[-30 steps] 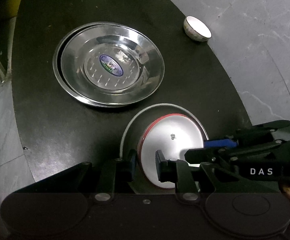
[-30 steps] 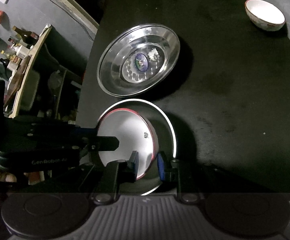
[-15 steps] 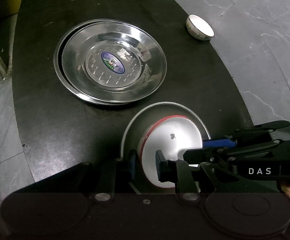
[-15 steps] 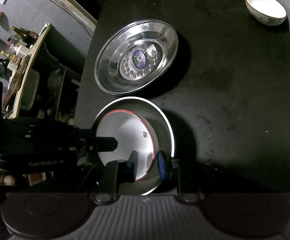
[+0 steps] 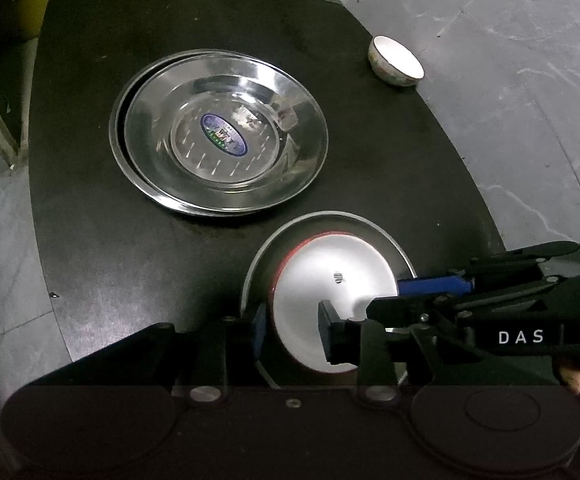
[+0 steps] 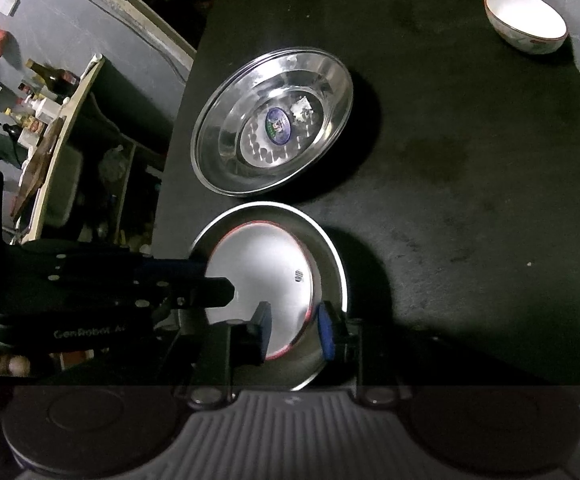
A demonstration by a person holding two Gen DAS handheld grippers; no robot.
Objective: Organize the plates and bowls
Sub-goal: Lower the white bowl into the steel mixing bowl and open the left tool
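A white red-rimmed bowl [image 5: 330, 288] sits inside a steel bowl [image 5: 330, 220] at the near edge of a black round table [image 5: 90, 240]. My left gripper [image 5: 292, 330] has its jaws astride the white bowl's near rim, slightly apart. My right gripper [image 6: 296, 330] likewise straddles the white bowl [image 6: 258, 268] rim from the other side, inside the steel bowl [image 6: 330, 248]. Two stacked steel plates [image 5: 222, 140] lie behind; they also show in the right wrist view [image 6: 274, 128]. A small white bowl [image 5: 396, 62] stands at the far table edge, also in the right view [image 6: 526, 20].
Grey stone floor [image 5: 530, 80] lies right of the table. A shelf with bottles [image 6: 38, 92] stands left of the table in the right wrist view. A yellow bin [image 5: 30, 12] is at far left.
Both grippers' jaws have widened a little on the white bowl's rim. The cameras have drifted slightly back; the bowl sits lower in the steel bowl.
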